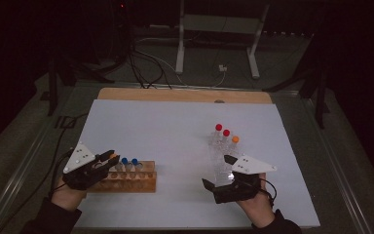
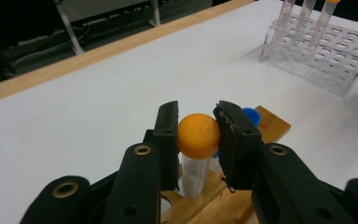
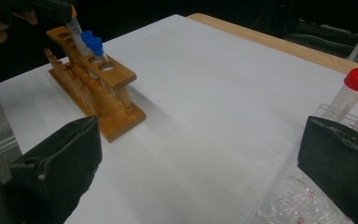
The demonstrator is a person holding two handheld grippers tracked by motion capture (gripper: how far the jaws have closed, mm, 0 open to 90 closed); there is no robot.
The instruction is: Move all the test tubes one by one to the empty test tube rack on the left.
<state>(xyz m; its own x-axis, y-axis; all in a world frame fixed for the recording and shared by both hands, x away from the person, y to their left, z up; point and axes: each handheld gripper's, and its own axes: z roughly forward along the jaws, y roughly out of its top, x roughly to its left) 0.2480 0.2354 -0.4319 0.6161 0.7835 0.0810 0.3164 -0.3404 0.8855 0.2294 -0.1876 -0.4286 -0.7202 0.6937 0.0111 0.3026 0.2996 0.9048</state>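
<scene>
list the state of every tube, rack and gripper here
left gripper: shut on the orange-capped tube
orange-capped tube: upright, lower end in a hole of the wooden rack
wooden rack: standing on the table, two blue-capped tubes in it
blue-capped tubes: capped, seated in the rack
right gripper: open, nothing between its jaws
clear rack: holds three capped tubes, upright
red-capped tube: capped, upright

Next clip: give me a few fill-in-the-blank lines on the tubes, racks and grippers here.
1. The left gripper is shut on a tube with an ____ cap.
2. That tube stands in the ____ rack.
3. The wooden rack also holds two tubes with ____ caps.
4. The right gripper, beside the clear rack, has its jaws ____.

Missing: orange; wooden; blue; open
</scene>
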